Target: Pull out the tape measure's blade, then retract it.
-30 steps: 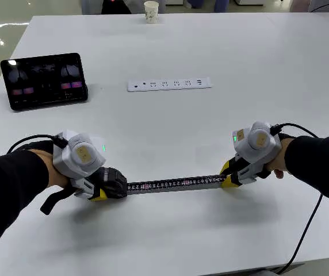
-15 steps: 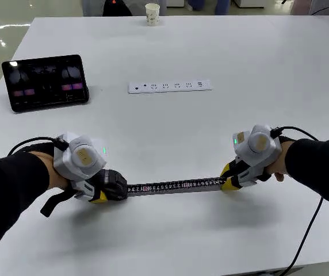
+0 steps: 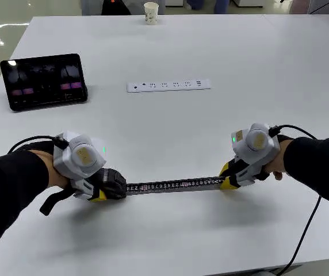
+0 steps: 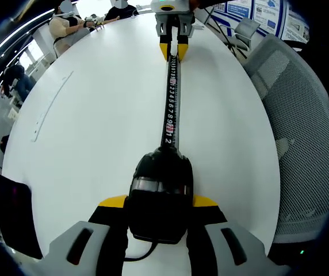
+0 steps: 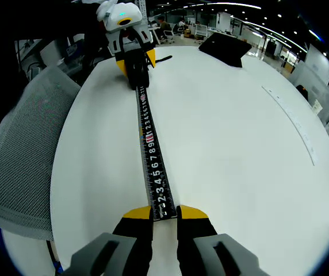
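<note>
The black tape measure case [image 3: 111, 184] rests on the white table, held between the yellow-tipped jaws of my left gripper [image 3: 104, 190]. In the left gripper view the case [image 4: 160, 192] sits between the jaws of my left gripper [image 4: 160, 202]. Its blade [image 3: 173, 185] runs out flat to the right, numbers up. My right gripper [image 3: 226, 179] is shut on the blade's end. In the right gripper view the blade [image 5: 152, 155] leads away from my right gripper [image 5: 164, 214] to the case [image 5: 134, 72] at the far end.
A white power strip [image 3: 168, 85] lies across the middle of the table [image 3: 239, 57]. A dark tablet [image 3: 44, 80] stands at the far left and a paper cup [image 3: 151, 12] at the far edge. A grey mesh chair [image 4: 302, 109] is beside the table.
</note>
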A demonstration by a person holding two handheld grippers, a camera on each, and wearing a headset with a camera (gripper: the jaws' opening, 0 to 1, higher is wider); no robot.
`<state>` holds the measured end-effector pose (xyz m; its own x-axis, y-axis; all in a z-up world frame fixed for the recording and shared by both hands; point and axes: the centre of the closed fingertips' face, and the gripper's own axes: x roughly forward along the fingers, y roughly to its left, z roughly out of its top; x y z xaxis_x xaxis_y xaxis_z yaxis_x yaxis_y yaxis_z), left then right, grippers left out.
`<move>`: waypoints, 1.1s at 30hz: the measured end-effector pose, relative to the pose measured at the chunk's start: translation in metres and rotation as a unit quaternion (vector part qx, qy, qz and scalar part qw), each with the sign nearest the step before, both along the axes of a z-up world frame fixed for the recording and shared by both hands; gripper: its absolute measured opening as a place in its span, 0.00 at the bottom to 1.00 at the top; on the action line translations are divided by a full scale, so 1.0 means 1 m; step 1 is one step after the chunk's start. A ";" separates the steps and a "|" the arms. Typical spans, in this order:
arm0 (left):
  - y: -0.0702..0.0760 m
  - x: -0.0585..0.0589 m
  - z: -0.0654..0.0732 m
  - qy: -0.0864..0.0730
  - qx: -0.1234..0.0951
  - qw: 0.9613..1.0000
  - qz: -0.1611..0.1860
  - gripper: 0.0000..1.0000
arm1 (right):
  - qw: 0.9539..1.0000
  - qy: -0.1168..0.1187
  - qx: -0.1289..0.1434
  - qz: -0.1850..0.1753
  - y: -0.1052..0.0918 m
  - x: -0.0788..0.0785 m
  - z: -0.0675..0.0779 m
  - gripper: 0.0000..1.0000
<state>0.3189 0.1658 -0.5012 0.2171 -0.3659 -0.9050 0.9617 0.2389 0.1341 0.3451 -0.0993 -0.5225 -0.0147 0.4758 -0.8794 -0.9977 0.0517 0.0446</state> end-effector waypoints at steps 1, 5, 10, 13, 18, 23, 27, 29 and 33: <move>0.001 0.000 0.000 -0.004 0.003 1.000 -0.006 0.34 | 1.000 -0.004 -0.004 0.004 0.000 -0.001 0.000 0.12; 0.004 -0.001 0.003 -0.011 0.010 1.000 -0.006 0.34 | 0.999 -0.020 -0.021 0.017 0.002 -0.002 0.000 0.13; 0.012 0.002 0.009 -0.014 0.003 1.000 0.016 0.35 | 0.999 -0.034 -0.021 0.014 0.001 0.000 0.002 0.16; 0.017 0.004 0.014 -0.008 -0.018 0.998 0.062 0.39 | 0.999 -0.047 0.000 -0.009 0.006 0.004 0.010 0.18; 0.028 0.005 0.019 -0.007 -0.045 0.992 0.119 0.47 | 0.996 -0.060 0.023 -0.056 0.006 0.006 0.018 0.23; 0.033 0.004 0.025 -0.004 -0.085 0.981 0.173 0.56 | 0.992 -0.053 0.044 -0.110 -0.002 0.003 0.021 0.27; 0.038 0.001 0.030 -0.008 -0.114 0.971 0.209 0.61 | 0.983 -0.036 0.061 -0.170 -0.012 -0.001 0.026 0.38; 0.040 -0.001 0.033 -0.008 -0.130 0.965 0.226 0.63 | 0.979 -0.040 0.076 -0.185 -0.014 -0.004 0.032 0.44; 0.048 -0.008 0.037 -0.018 -0.148 0.957 0.250 0.67 | 0.968 -0.050 0.103 -0.223 -0.023 -0.011 0.045 0.50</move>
